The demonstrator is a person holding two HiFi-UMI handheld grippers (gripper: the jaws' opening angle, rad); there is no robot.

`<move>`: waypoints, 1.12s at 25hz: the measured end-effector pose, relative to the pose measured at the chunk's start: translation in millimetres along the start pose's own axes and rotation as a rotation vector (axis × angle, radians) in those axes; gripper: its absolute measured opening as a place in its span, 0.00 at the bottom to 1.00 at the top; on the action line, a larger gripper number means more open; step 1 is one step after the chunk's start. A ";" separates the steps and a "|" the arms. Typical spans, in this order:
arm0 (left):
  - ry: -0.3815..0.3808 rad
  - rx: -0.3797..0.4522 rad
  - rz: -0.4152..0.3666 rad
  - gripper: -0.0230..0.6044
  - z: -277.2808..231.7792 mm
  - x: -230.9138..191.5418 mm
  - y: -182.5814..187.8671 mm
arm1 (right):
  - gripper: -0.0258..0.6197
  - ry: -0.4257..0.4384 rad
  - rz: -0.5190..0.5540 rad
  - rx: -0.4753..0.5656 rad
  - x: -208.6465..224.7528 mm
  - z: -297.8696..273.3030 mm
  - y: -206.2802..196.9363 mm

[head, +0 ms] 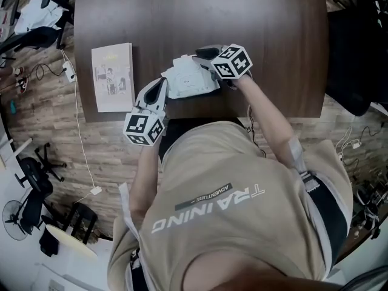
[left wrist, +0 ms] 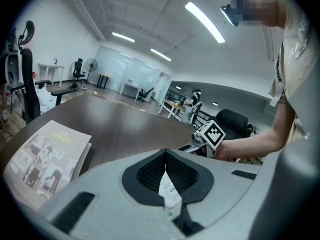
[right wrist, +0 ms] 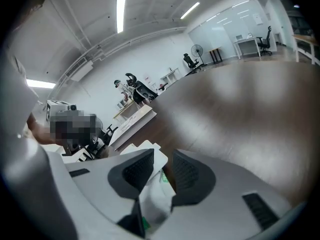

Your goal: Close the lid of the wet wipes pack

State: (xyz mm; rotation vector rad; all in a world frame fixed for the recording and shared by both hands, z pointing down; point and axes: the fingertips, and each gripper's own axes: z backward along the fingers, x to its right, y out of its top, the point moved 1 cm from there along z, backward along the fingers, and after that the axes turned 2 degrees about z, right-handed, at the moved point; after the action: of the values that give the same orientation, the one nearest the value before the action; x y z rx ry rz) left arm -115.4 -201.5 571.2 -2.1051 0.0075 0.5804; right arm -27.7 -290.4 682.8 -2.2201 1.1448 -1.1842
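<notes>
The person's beige shirt (head: 230,211) is filling the lower half of the head view and hiding the middle of the near edge of the dark wooden table (head: 182,17). Both forearms are reaching out from it to the wet wipes pack (head: 189,80), which is lying white and somewhat crumpled on the table close to that near edge.

The left gripper (head: 160,87) is coming at the pack's near left corner. Its pads are pressing together on a thin white lid flap (left wrist: 169,191), which is sticking up between them with the word OPEN on it. In the left gripper view its own grey body is blocking the rest of the pack.

The right gripper (head: 203,54) is sitting at the pack's far right end, and its marker cube (head: 231,61) is covering that end from above. Its jaws are standing partly apart with the pack's white wrapper bunching between them and lying against the pads. A green mark is showing on the wrapper.

A booklet (head: 113,76) is lying flat on the table to the left of the pack, apart from it and just beside the left gripper's cube (head: 144,128). A white cable (head: 77,126) is trailing over the wooden floor (head: 36,114) left of the table, past a power strip (head: 68,70). A dark office chair (head: 30,38) is standing at the far left, and another black chair (head: 351,53) is crowding the table's right side.
</notes>
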 end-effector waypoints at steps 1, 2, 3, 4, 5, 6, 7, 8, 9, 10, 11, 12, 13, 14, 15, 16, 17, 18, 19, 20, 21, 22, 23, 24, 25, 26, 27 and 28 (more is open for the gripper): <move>0.006 0.000 0.002 0.04 0.7 -1.8 -1.1 | 0.17 0.002 0.001 -0.014 1.6 -2.1 -1.5; 0.014 -0.001 0.006 0.04 1.9 -3.7 -2.3 | 0.17 0.003 0.002 -0.025 2.9 -3.5 -2.7; 0.021 -0.002 0.010 0.04 3.2 -5.6 -3.6 | 0.17 0.005 0.001 -0.031 3.5 -4.1 -3.5; 0.027 -0.004 0.013 0.04 4.3 -7.5 -4.7 | 0.17 0.011 -0.001 -0.034 3.3 -4.4 -3.9; 0.029 -0.007 0.015 0.04 4.6 -9.5 -5.7 | 0.17 0.018 -0.004 -0.036 3.0 -4.7 -4.0; 0.031 -0.011 0.014 0.04 4.2 -11.6 -6.8 | 0.17 0.027 -0.008 -0.039 2.8 -5.3 -4.0; 0.032 -0.014 0.013 0.04 3.3 -13.7 -7.8 | 0.17 0.034 -0.010 -0.043 2.8 -6.3 -4.2; 0.033 -0.015 0.012 0.04 2.5 -15.6 -8.6 | 0.17 0.040 -0.013 -0.048 2.9 -7.8 -4.8; 0.035 -0.013 0.013 0.04 2.0 -16.9 -8.8 | 0.17 0.045 -0.013 -0.056 3.0 -9.5 -6.0; 0.036 -0.009 0.016 0.04 1.7 -17.4 -8.6 | 0.17 0.047 -0.008 -0.067 2.8 -11.1 -7.6; 0.036 -0.004 0.017 0.04 1.6 -17.4 -7.8 | 0.17 0.048 0.003 -0.080 2.3 -12.5 -9.3; 0.034 0.000 0.016 0.04 1.5 -17.3 -6.5 | 0.17 0.047 0.019 -0.094 1.6 -13.6 -10.4; 0.031 0.004 0.014 0.04 1.4 -17.1 -5.1 | 0.17 0.041 0.037 -0.106 0.8 -14.1 -10.9; 0.027 0.006 0.009 0.04 1.3 -16.8 -4.0 | 0.17 0.033 0.049 -0.114 0.0 -14.1 -10.9; 0.021 0.006 0.002 0.04 1.2 -16.1 -3.3 | 0.17 0.022 0.055 -0.114 -0.7 -13.2 -10.4; 0.015 0.005 -0.008 0.04 0.8 -15.2 -2.5 | 0.17 0.011 0.053 -0.107 -1.4 -11.7 -8.9; 0.008 0.003 -0.019 0.04 0.8 -14.6 -1.5 | 0.16 0.001 0.045 -0.094 -2.7 -9.9 -6.3; 0.001 0.002 -0.026 0.04 1.7 -14.4 -0.1 | 0.15 -0.006 0.033 -0.077 -5.2 -8.2 -3.1; -0.005 0.002 -0.028 0.04 3.1 -14.4 1.2 | 0.15 -0.013 0.021 -0.061 -8.7 -6.5 -0.2; -0.013 0.004 -0.027 0.04 4.3 -14.7 2.8 | 0.14 -0.019 0.011 -0.049 -12.2 -4.8 1.8; -0.021 0.008 -0.027 0.04 4.2 -14.9 5.0 | 0.14 -0.027 0.005 -0.040 -14.5 -2.8 3.5; -0.031 0.012 -0.028 0.04 2.8 -14.9 7.7 | 0.14 -0.039 0.004 -0.033 -15.6 -0.1 5.3; -0.043 0.016 -0.030 0.04 0.8 -14.4 11.1 | 0.14 -0.053 0.005 -0.026 -16.1 3.0 7.4; -0.055 0.019 -0.032 0.04 -0.7 -13.3 14.8 | 0.13 -0.069 0.009 -0.019 -17.0 6.3 9.7; -0.070 0.023 -0.035 0.04 -1.4 -11.9 19.0 | 0.13 -0.083 0.012 -0.011 -18.6 9.6 12.0; -0.084 0.026 -0.040 0.04 -1.3 -10.4 23.3 | 0.13 -0.093 0.013 -0.005 -21.1 12.3 13.9; -0.097 0.029 -0.046 0.04 -0.6 -9.3 27.2 | 0.13 -0.098 0.012 -0.001 -24.4 14.2 15.2; -0.108 0.032 -0.054 0.04 0.3 -9.0 30.3 | 0.13 -0.101 0.011 0.003 -28.0 15.4 16.0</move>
State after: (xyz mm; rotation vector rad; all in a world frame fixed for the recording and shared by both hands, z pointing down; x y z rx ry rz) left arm -130.2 -220.5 550.9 -2.0337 -0.1005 0.6567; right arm -31.7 -278.2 649.4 -2.2413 1.1130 -1.0555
